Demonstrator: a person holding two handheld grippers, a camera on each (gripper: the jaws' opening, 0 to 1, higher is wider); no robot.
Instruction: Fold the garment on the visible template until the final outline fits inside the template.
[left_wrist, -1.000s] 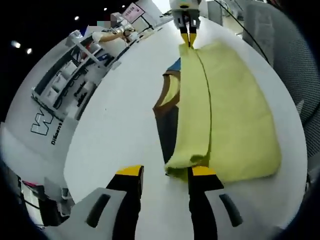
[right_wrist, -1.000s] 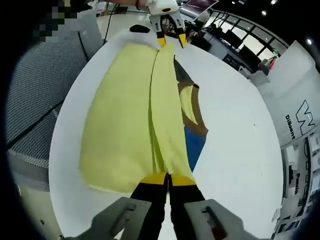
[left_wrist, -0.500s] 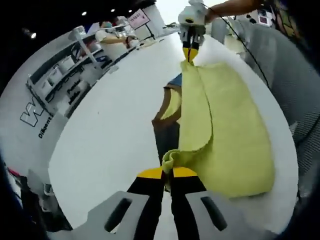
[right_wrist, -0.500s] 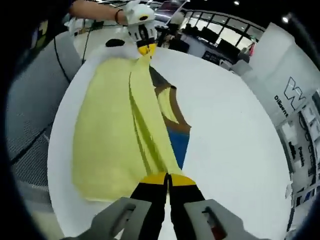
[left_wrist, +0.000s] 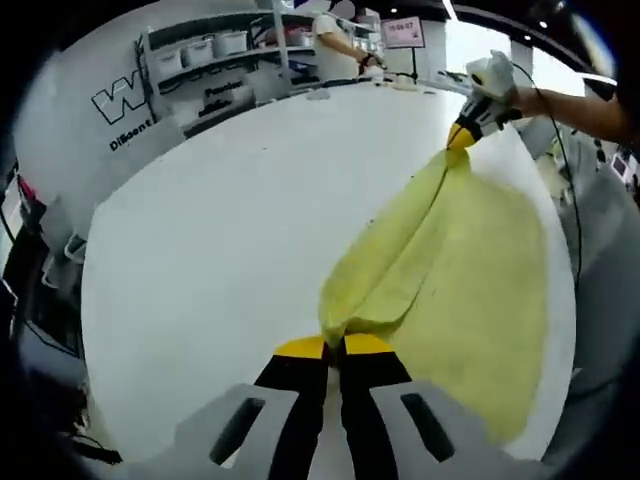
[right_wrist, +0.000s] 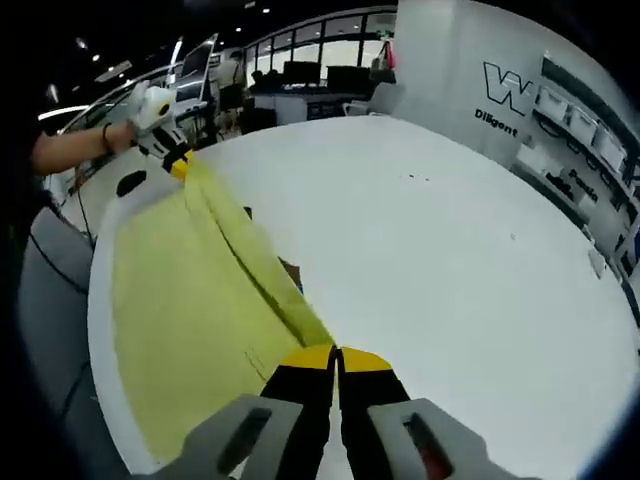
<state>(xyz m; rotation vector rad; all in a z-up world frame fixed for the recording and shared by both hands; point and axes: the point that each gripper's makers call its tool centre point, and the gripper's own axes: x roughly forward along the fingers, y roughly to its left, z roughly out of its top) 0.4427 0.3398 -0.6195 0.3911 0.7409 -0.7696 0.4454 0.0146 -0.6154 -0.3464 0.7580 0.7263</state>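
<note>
The yellow garment (left_wrist: 470, 260) lies along one side of a round white table (left_wrist: 220, 220), its far margin close to the table rim. The left gripper (left_wrist: 335, 345) has its yellow-tipped black jaws pressed together on a bunched fold of the cloth at one end. The right gripper (right_wrist: 335, 355) is likewise clamped on the garment (right_wrist: 180, 300) at the opposite end; it also appears across the table in the left gripper view (left_wrist: 462, 135), with a hand around its white body. Between the two grippers a raised ridge of fabric runs in a taut line, lifted off the flat layer beneath.

The tabletop is smooth, matte and bare over most of its width beside the garment. The cloth is soft knit, uncreased where flat. Shelving with bins (left_wrist: 200, 50) stands beyond the table edge.
</note>
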